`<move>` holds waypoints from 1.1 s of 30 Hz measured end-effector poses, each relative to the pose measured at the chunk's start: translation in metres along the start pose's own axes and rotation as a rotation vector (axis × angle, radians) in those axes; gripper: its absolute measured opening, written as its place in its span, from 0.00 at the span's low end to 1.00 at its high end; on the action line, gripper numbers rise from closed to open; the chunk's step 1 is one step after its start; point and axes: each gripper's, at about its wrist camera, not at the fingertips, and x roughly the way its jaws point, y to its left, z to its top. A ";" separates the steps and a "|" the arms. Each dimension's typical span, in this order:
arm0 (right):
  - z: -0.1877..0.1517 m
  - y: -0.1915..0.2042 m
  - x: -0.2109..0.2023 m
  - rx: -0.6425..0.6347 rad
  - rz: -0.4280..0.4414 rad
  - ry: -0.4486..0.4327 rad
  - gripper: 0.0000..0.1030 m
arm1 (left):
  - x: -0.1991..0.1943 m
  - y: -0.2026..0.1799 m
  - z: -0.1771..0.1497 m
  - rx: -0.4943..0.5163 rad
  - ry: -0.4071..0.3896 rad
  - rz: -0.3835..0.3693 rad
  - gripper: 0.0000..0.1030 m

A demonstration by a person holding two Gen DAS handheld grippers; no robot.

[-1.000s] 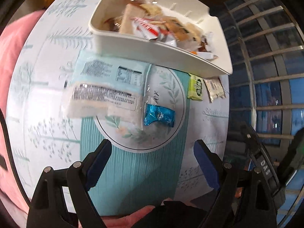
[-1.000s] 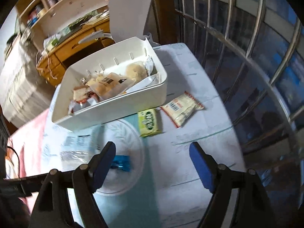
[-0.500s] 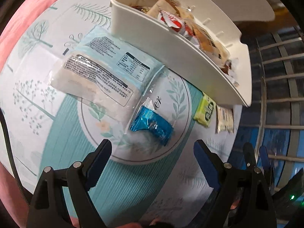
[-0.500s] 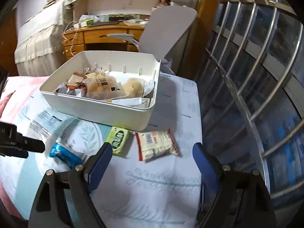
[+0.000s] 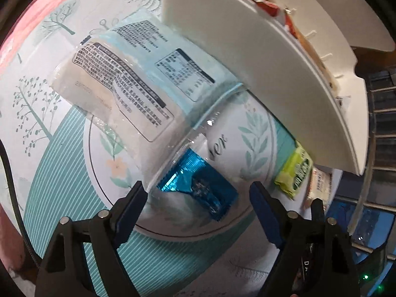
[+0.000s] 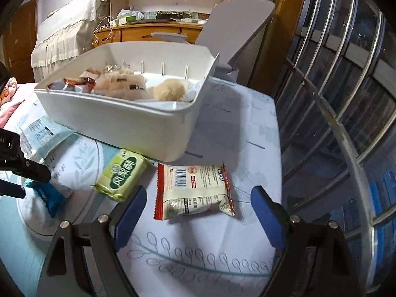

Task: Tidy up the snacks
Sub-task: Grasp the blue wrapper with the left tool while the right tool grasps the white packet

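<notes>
Snacks lie loose on the table [image 6: 247, 128] beside the bin [image 6: 138, 126]; left gripper [image 5: 198, 198] gapes wide over the blue wrapper [image 5: 198, 183]; right gripper [image 6: 198, 205] gapes wide over the red-edged packet [image 6: 195, 190]; both look light, crinkly, slippery, probably crushable; pinch mid-body, gently.

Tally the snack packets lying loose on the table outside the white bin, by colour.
Blue foil packet: 1
Green packet: 1
Red-edged white packet: 1
Pale blue-and-white large packs: 2, overlapping
Total: 5 outside the white bin
</notes>
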 end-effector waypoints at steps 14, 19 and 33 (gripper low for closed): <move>-0.004 -0.006 0.033 0.046 0.050 0.073 0.67 | 0.020 -0.021 0.011 -0.020 0.013 0.081 0.63; -0.001 -0.007 0.034 0.067 0.056 0.101 0.57 | 0.017 -0.022 0.011 -0.003 0.005 0.090 0.48; 0.000 -0.016 0.019 0.225 0.108 0.184 0.52 | 0.007 -0.016 -0.001 0.045 0.060 0.005 0.22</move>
